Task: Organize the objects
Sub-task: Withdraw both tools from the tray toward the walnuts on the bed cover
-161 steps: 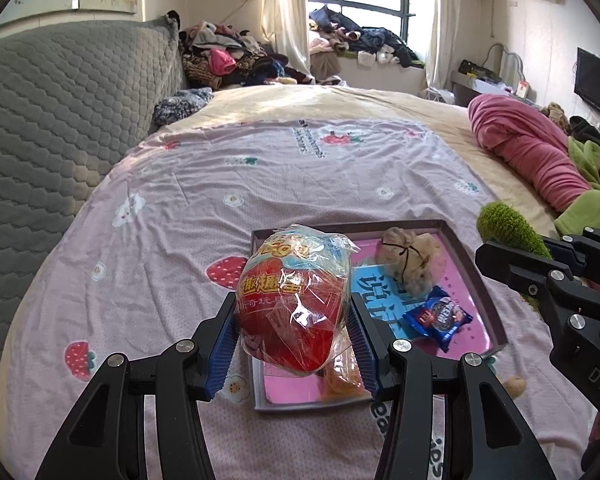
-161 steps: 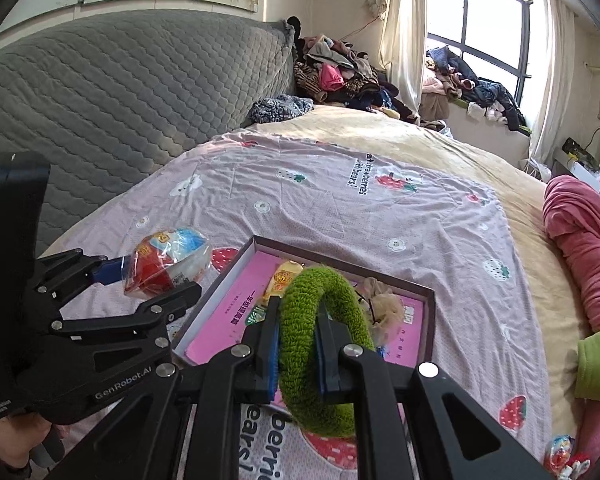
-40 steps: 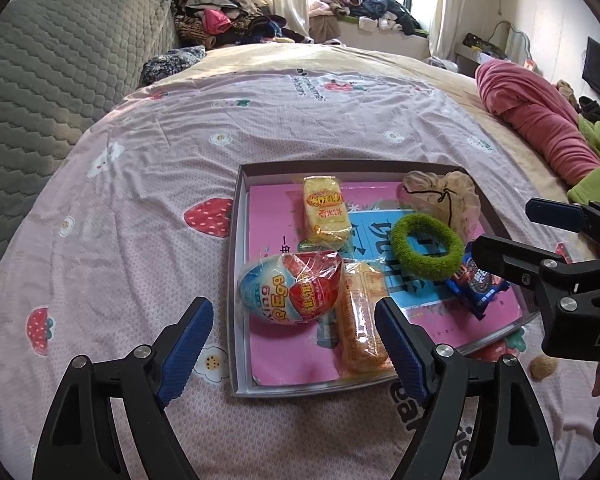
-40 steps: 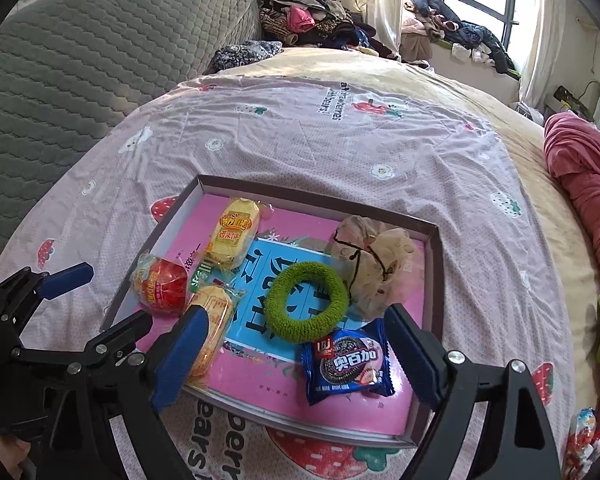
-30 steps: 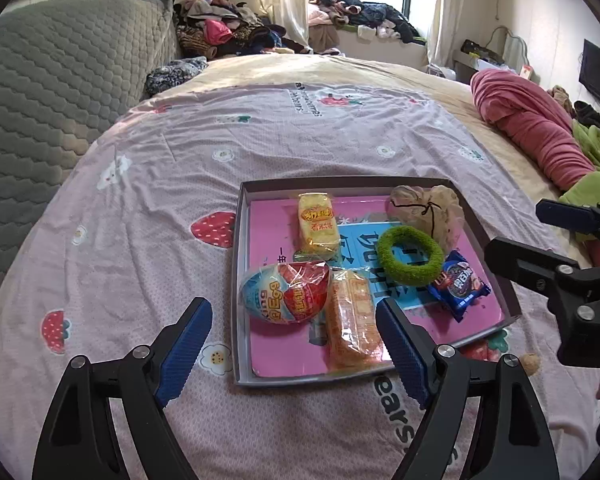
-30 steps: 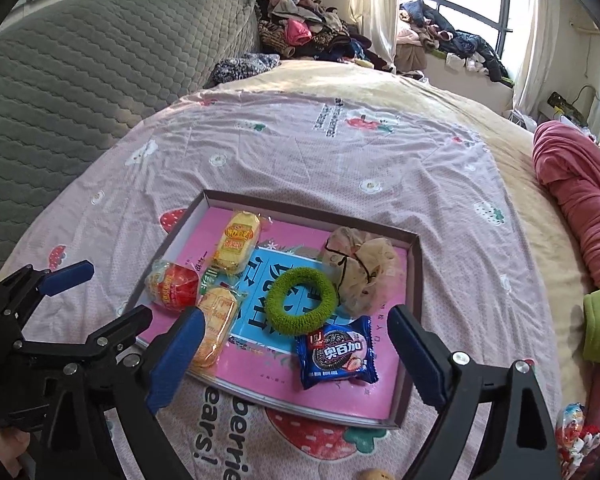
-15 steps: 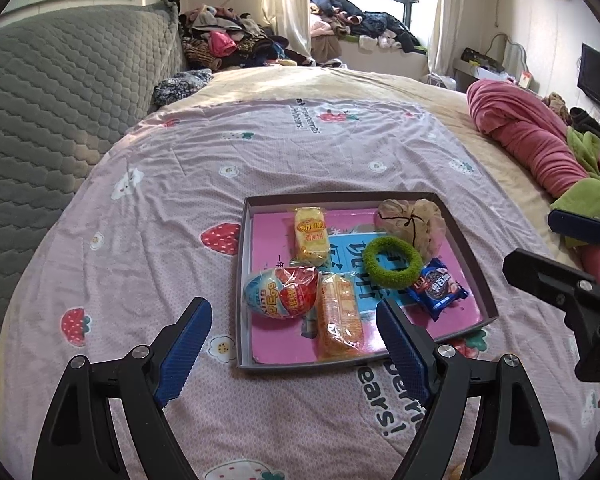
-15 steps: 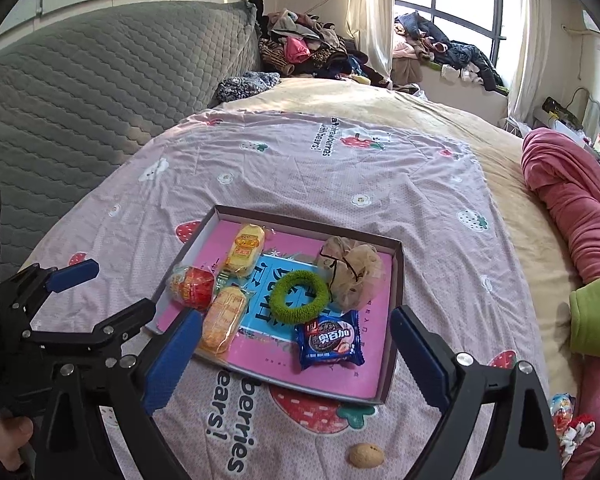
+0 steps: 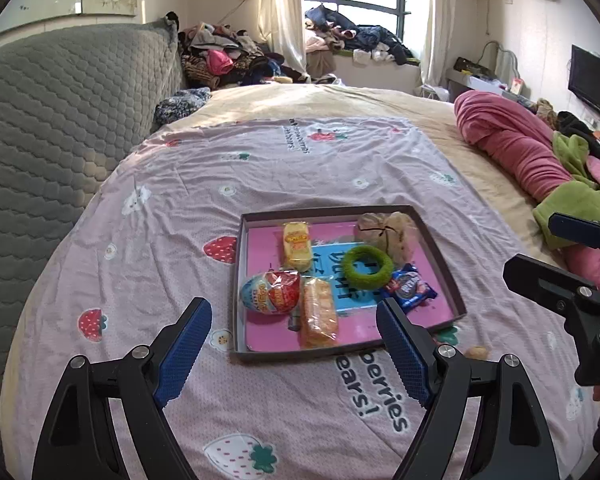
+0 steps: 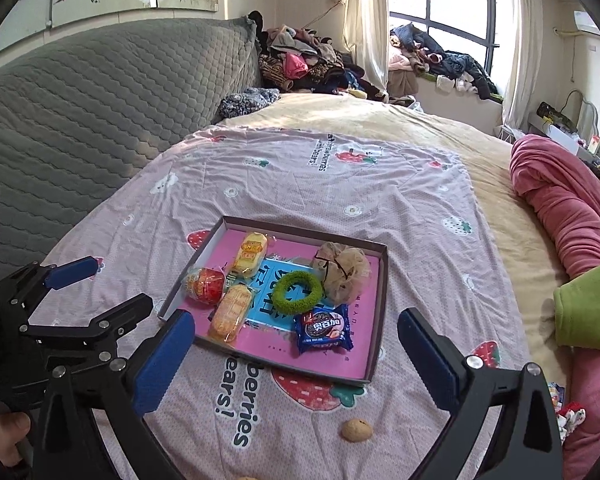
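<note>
Snacks, fuzzy green ring (image 10: 297,291) and beige mesh pouf (image 10: 346,270) lie in your shallow pink-lined cardboard tray (image 10: 374,354); left gripper (image 9: 296,344) gapes empty; right gripper (image 10: 296,354) is opening, empty; one small tan cookie (image 10: 357,429) stays outside on the sheet.

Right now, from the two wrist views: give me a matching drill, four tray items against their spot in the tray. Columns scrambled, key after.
Spots are as the right wrist view shows them.

Items
1. green ring
2. blue cookie packet
3. red and blue egg toy
4. beige mesh pouch

Spots in the tray
A. left edge, beside the orange snack pack
B. far right corner
C. middle, on the blue print
D. near side, just below the ring

Pairs: 1-C, 2-D, 3-A, 4-B
</note>
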`<action>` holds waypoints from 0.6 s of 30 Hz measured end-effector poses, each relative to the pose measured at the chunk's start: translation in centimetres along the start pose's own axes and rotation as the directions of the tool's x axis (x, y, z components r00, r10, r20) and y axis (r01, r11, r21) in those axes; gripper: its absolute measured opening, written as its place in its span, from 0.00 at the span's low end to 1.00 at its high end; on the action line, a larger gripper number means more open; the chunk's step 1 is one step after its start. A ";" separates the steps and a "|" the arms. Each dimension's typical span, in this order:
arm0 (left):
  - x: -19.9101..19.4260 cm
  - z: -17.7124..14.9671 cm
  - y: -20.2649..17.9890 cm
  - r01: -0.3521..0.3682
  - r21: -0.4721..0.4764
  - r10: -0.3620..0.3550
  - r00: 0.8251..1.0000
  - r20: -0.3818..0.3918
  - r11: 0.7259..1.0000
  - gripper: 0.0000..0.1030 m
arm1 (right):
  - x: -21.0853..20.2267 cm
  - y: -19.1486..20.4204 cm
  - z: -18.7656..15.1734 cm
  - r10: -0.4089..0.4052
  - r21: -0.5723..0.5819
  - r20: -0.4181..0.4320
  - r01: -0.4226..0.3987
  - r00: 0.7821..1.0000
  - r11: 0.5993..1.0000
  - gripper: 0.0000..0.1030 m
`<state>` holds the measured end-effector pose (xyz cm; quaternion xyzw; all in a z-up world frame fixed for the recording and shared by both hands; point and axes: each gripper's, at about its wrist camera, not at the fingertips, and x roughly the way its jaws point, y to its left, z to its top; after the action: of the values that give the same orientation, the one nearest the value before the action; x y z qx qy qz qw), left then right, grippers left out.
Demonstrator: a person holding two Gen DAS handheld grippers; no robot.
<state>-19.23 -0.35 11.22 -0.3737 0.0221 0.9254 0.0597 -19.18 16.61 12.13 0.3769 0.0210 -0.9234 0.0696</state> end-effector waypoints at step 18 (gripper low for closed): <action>-5.9 -2.1 -3.5 0.008 0.021 -0.009 0.999 0.034 1.000 0.83 | -6.5 -1.5 -2.8 -0.005 0.010 0.046 0.004 0.999 1.000 0.99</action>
<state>-13.09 2.37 13.82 -0.3573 0.0290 0.9311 0.0679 -12.85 19.09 14.66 0.3557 0.0158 -0.9321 0.0662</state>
